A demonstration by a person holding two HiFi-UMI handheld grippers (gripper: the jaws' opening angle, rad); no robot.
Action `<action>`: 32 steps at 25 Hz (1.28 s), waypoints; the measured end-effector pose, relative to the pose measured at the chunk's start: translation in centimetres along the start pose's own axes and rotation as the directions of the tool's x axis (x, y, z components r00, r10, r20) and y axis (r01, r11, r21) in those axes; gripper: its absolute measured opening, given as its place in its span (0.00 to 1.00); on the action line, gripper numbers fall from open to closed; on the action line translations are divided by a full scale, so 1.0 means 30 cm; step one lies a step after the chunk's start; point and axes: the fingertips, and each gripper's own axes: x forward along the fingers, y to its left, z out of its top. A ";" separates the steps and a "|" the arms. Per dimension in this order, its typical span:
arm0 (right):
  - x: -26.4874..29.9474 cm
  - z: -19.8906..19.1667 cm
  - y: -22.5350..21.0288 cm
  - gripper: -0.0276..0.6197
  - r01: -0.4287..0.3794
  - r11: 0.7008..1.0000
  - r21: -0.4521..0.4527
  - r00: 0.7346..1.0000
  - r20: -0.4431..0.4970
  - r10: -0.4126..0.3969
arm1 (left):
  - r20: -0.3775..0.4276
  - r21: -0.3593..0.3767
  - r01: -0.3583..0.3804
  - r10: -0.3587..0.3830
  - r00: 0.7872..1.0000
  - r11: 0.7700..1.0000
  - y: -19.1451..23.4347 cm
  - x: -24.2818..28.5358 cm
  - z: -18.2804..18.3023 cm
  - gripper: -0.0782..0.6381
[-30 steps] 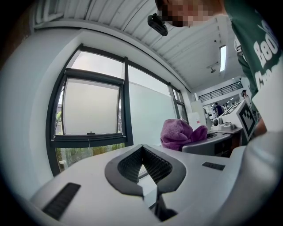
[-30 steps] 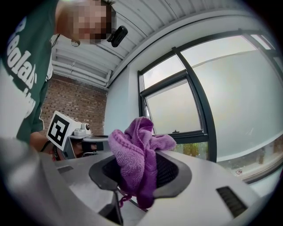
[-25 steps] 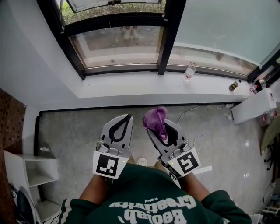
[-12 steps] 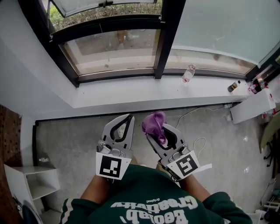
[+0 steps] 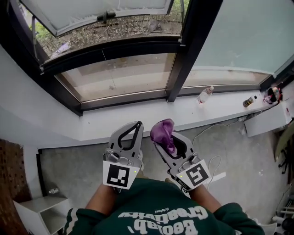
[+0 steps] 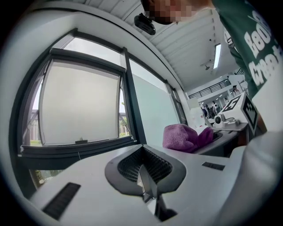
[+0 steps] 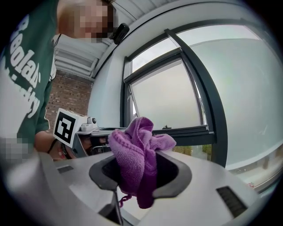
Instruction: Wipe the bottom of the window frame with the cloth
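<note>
Facing a dark window frame (image 5: 115,48) across the whole far side, with its bottom rail (image 5: 124,97) laid left to right just beyond a white sill (image 5: 115,123). Nearer, grey floor (image 5: 69,158). Holding both tools low and near, over the floor and well short of the rail; wiping judged not yet begun. With the right gripper (image 5: 169,137), pinching the purple cloth (image 5: 162,130), bunched and poking out past the tips toward the sill. With the left gripper (image 5: 136,125), pressing the jaws together on nothing, just left of the right one. Risks, as judgement only: gripping perhaps just a loose fold, so possibly dragging the cloth out of the pinch on a rough rail. Scraping hard tips on the frame if pressing with too little cloth ahead. Striking the upright post (image 5: 181,69) at the right end of this pane on a long sweep. Tipping the clear bottle (image 5: 205,95) on the sill right of that post if reaching past it. Room: bare sill below the left pane, free for a left-right stroke. Hemmed at far left by the frame's corner and at right by the post. Open sash (image 5: 101,13) tilted outward above, apart from the rail.
</note>
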 end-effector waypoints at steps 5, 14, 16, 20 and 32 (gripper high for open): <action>0.262 0.009 -0.129 0.31 0.033 0.999 0.022 0.999 -0.023 -0.032 | 0.005 -0.010 0.039 -0.039 0.999 0.999 0.217 0.175 -0.049 0.11; 0.457 0.051 -0.338 0.31 0.109 0.988 0.110 0.993 0.025 -0.112 | -0.031 -0.055 0.132 -0.133 0.991 0.990 0.371 0.406 -0.135 0.11; 0.468 0.043 -0.375 0.31 0.119 0.987 0.105 0.993 0.009 -0.121 | -0.031 -0.056 0.145 -0.147 0.989 0.988 0.374 0.441 -0.143 0.11; 0.480 0.012 -0.454 0.31 0.137 0.982 0.128 0.991 -0.023 -0.135 | -0.020 -0.072 0.185 -0.187 0.982 0.980 0.348 0.499 -0.161 0.11; 0.460 -0.115 -0.671 0.30 0.094 0.978 0.187 0.995 -0.031 -0.090 | -0.086 -0.050 0.246 -0.249 0.965 0.968 0.169 0.678 -0.208 0.11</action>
